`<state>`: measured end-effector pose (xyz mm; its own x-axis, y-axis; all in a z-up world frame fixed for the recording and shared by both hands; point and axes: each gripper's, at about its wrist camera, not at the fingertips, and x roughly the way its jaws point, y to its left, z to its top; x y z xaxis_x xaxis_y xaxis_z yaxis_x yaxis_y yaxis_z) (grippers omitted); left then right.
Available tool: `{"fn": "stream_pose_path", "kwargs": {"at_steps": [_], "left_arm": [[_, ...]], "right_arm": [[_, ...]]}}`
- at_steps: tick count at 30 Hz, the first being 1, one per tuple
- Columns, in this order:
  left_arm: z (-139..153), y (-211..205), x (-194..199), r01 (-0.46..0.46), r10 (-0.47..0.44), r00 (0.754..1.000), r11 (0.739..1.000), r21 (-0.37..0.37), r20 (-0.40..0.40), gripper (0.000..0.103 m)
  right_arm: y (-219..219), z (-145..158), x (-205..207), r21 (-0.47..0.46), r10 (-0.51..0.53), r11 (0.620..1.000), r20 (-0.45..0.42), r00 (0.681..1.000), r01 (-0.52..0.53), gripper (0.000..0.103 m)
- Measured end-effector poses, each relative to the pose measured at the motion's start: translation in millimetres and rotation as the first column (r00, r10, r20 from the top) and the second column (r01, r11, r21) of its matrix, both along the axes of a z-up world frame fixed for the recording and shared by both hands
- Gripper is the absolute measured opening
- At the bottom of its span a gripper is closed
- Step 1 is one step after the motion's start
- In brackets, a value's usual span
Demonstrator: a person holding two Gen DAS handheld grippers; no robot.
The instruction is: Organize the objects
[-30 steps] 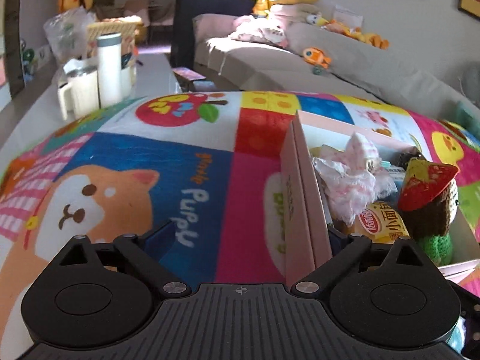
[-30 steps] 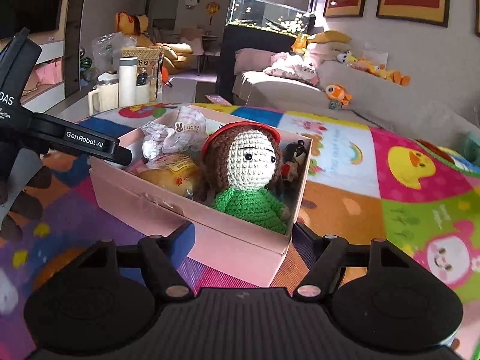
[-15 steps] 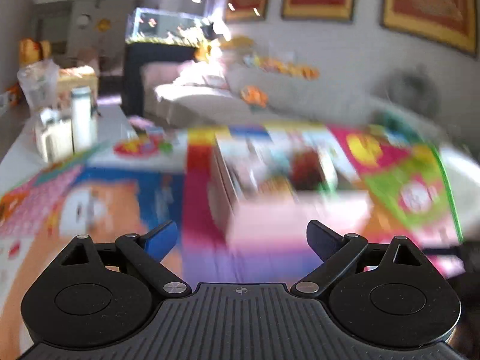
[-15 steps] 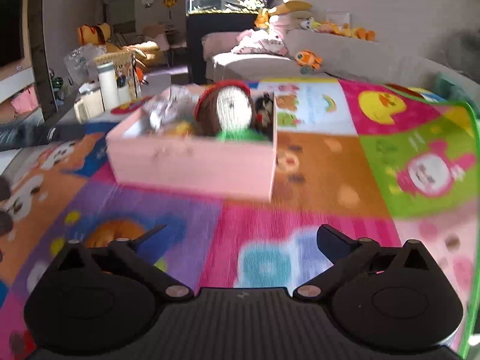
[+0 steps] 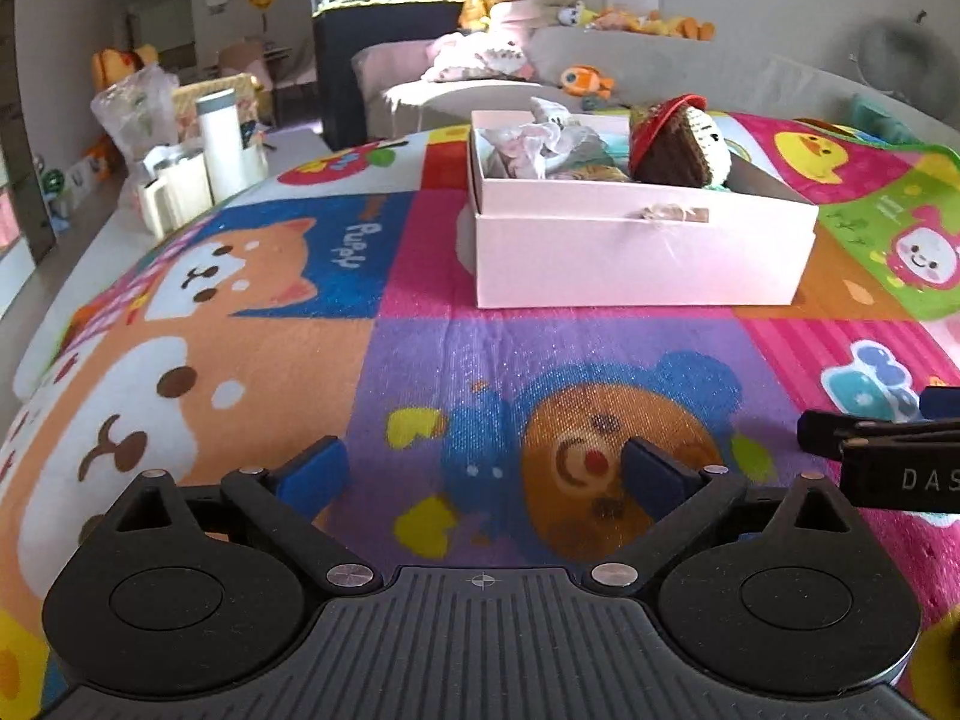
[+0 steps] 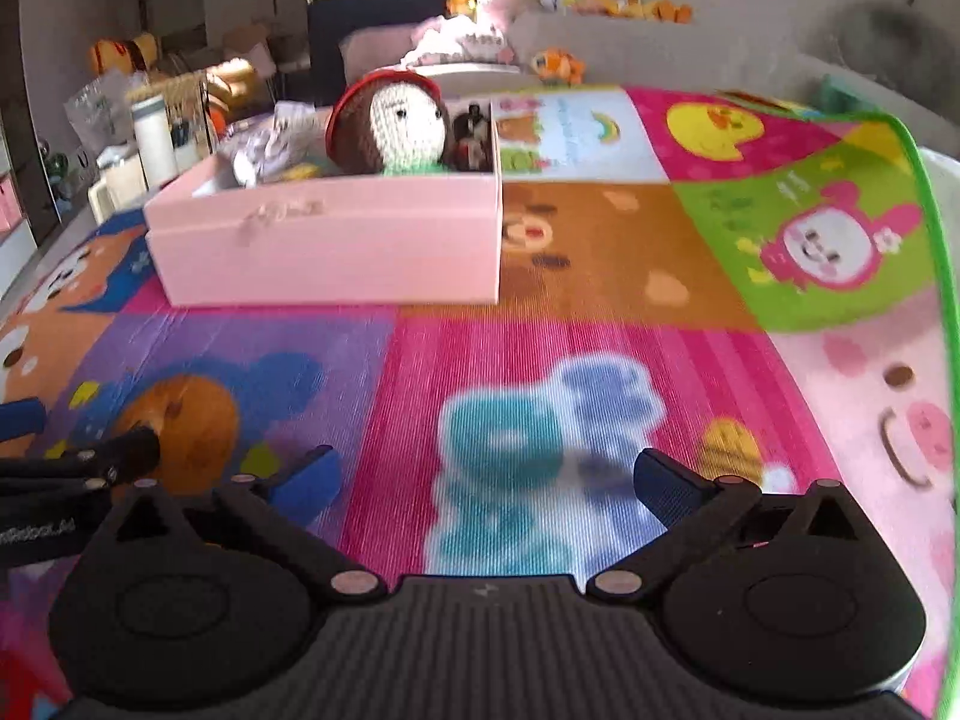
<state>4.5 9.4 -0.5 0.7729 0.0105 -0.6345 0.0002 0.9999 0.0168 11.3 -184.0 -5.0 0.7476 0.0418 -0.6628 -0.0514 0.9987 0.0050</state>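
Two grippers hang low over the play mat, and both are wide open with nothing in them. On the left gripper [image 5: 483,474] the blue fingertips [image 5: 312,471] stand far apart above a bear picture on the mat [image 5: 420,360]. The right gripper [image 6: 486,483] is just as wide, over a teal and blue picture. They sit side by side: each camera shows a bit of the other one at its edge.

Farther out, well apart from both grippers, stands the pink box [image 5: 642,252]. It is open on top and rests flat on the mat. Inside it sits a knitted doll [image 6: 390,126] with a red hat, brown hair and a green top. A crinkly white and pink wrapper [image 5: 528,141] lies at the other end of the box. Something small and dark is tucked beside the doll, but I cannot tell what it is.

Past the mat are a white bottle [image 5: 222,144], some cups and a sofa with soft toys.

I see no loose toys on the mat near the box. So I think the packing step is done, or nearly done. If something else still has to go in, the next move would be to find it, bring one gripper over it, and squeeze gently.
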Motion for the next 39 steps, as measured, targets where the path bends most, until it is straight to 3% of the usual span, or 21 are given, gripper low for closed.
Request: {"fn": "stream_pose_path", "kwargs": {"at_steps": [5, 39], "left_arm": [[0.0, -2.3, 5.5, -0.018, 0.018, 1.000, 1.000, 0.001, 0.001, 0.101], [0.4, -3.5, 10.1, -0.029, 0.029, 1.000, 1.000, 0.002, 0.000, 0.102]], "right_arm": [[1.9, -2.1, 1.7, -0.016, -0.002, 1.000, 0.032, 0.999, 0.003, 0.103], [5.7, -2.1, 6.1, 0.000, 0.029, 1.000, 0.032, 0.999, -0.029, 0.103]]}}
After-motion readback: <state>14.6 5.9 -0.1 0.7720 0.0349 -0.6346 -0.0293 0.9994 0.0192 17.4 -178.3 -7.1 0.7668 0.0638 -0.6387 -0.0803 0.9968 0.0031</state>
